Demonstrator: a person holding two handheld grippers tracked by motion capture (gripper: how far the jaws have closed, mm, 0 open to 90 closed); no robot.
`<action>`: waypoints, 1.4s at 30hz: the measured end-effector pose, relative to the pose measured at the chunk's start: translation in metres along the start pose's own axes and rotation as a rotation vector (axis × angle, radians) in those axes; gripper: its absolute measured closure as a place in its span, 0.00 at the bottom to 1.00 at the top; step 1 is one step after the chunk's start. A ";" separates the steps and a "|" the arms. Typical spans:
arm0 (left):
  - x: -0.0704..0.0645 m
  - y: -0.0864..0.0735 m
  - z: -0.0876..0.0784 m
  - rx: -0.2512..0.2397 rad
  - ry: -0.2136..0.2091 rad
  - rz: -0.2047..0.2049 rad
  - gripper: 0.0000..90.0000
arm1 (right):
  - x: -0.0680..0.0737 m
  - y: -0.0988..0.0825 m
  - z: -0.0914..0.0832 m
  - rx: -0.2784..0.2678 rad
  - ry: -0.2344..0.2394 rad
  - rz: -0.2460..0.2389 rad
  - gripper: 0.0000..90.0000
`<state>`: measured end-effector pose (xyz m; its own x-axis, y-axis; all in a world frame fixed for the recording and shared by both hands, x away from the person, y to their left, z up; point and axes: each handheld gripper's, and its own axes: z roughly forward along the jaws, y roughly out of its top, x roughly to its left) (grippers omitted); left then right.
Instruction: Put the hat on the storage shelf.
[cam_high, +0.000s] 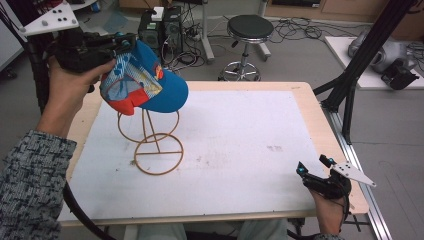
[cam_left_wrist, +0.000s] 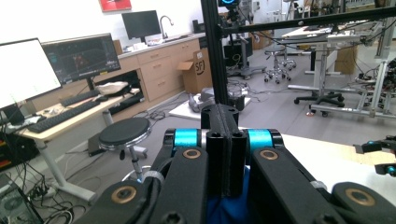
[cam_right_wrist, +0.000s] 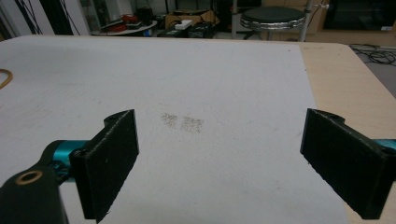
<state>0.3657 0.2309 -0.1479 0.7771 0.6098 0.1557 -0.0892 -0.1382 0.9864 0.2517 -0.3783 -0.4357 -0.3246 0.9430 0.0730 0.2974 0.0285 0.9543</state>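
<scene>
— One cap (cam_high: 150, 82), blue with a red brim, was what you had in hand. Where did it sit?

— It hung just over the top loop of the wire stand (cam_high: 152, 142), tilted, crown up. Whether it touched the wire, I couldn't tell.

— And your left gripper (cam_high: 121, 44)?

— Clenched on the cap's back edge; in the left gripper view the pads met with blue cloth (cam_left_wrist: 224, 207) showing beneath them. You pinched there, I'd judge, so the hollow faced the stand.

— The right gripper (cam_high: 314, 167)?

— Released, jaws wide apart, resting low near the table's (cam_high: 300, 92) right edge, well clear of the stand, likely to leave your left hand room.
</scene>
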 end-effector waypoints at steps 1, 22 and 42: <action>0.000 -0.002 -0.001 0.002 0.002 -0.003 1.00 | 0.000 0.000 0.000 0.001 0.001 -0.001 0.12; -0.010 -0.049 -0.021 0.065 0.009 -0.044 1.00 | 0.001 0.000 0.004 0.008 0.012 -0.005 0.12; -0.019 -0.078 -0.029 0.079 -0.013 -0.057 1.00 | 0.002 0.000 0.004 0.018 0.012 0.004 0.12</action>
<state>0.3401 0.2528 -0.2260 0.7876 0.6083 0.0987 0.0043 -0.1656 0.9862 0.2549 -0.3751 -0.4369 -0.3341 0.9391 0.0808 0.3152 0.0306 0.9485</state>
